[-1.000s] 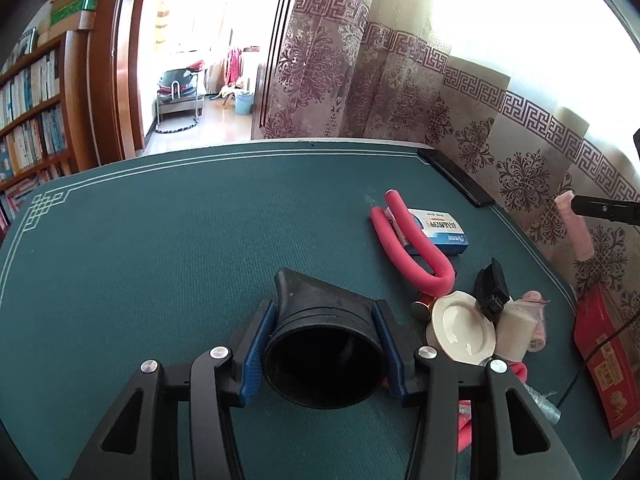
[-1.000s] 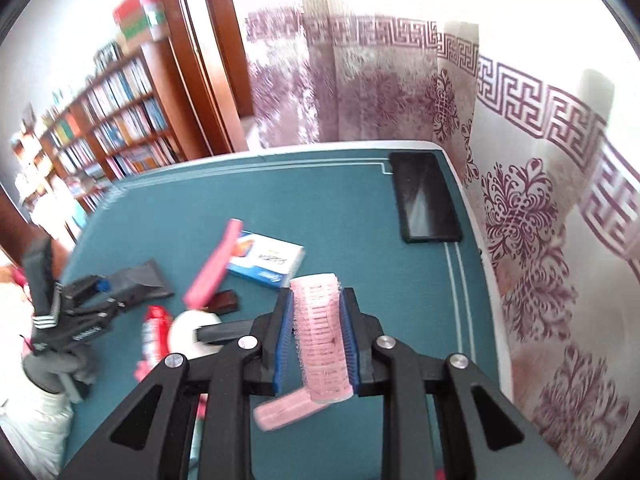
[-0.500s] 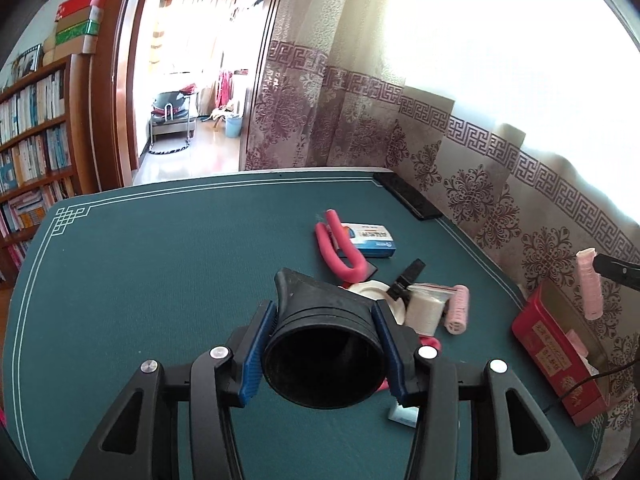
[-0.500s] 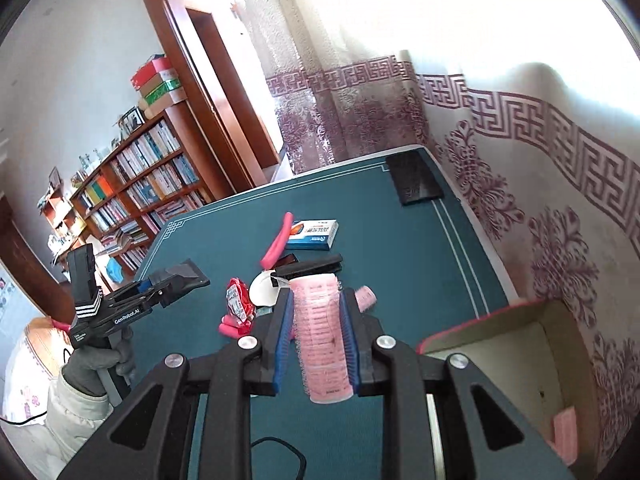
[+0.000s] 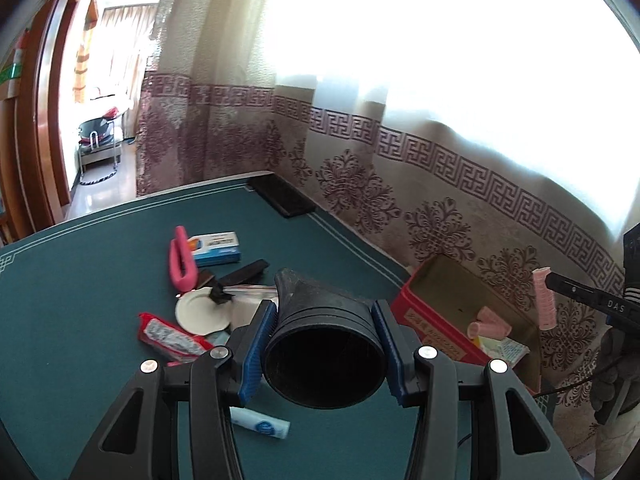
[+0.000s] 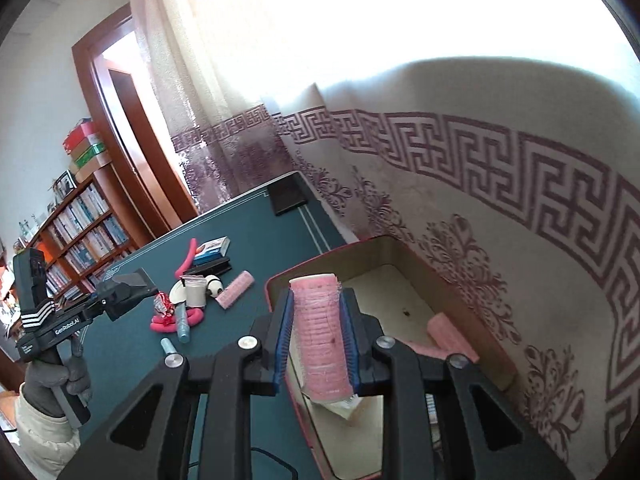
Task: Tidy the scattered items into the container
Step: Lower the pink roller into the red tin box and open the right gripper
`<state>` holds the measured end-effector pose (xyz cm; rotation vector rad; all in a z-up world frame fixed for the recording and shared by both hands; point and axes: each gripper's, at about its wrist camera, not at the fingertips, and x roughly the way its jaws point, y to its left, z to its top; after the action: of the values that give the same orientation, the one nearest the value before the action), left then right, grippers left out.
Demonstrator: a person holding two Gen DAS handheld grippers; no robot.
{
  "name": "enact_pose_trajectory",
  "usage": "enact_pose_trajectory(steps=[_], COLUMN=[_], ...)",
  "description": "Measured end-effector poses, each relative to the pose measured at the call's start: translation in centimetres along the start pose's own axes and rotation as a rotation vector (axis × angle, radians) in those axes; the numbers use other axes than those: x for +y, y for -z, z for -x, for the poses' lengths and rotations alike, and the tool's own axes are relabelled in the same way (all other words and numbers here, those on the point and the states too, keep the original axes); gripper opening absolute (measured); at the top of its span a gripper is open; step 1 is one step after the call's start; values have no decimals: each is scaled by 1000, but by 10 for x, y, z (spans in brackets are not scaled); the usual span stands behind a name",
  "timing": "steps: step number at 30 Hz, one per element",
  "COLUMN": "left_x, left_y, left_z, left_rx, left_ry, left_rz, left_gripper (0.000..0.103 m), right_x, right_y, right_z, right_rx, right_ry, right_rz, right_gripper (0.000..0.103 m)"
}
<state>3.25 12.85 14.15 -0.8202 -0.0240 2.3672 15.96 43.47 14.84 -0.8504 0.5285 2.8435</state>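
- Right gripper (image 6: pixel 316 340) pinching a pink hair roller (image 6: pixel 322 336) upright, over the near corner of the red box (image 6: pixel 280 276).
- Best released further forward, above bare floor, clear of the rollers (image 6: pixel 452 338) inside.
- Left gripper (image 5: pixel 324 344) clamped on a black funnel (image 5: pixel 324 340), beyond it the clutter.

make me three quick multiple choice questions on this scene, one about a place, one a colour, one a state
1. Where is the red box?
A. at the table's edge by the curtain
B. on the bookshelf
C. on the floor

2. What colour is the roller in the right gripper?
A. blue
B. pink
C. white

3. What is the left gripper doing?
A. open, holding nothing
B. shut on a black funnel
C. shut on a plate

Answers: 1 A, the box sits on the green table beside the curtain. 2 B, the roller is pink. 3 B, both fingers press the funnel's sides.
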Motion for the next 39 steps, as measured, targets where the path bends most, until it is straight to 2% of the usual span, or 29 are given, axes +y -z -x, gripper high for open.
enact_pose_trajectory(steps=[12, 21, 30, 39], left_x=[-94, -135, -149, -149], left_y=[-18, -23, -24, -25], left_z=[-43, -77, -95, -96], left_rx=[38, 77, 102, 98], left_ry=[127, 188, 218, 246], left_rz=[-128, -191, -217, -229], left_gripper=[51, 51, 51, 51], right_x=[-27, -30, -33, -31], right_y=[15, 18, 17, 18], right_z=[8, 5, 0, -6], right_rx=[-33, -49, -49, -42], right_ry=[55, 68, 78, 68], right_rz=[-5, 7, 8, 5], right_gripper=[26, 26, 26, 26])
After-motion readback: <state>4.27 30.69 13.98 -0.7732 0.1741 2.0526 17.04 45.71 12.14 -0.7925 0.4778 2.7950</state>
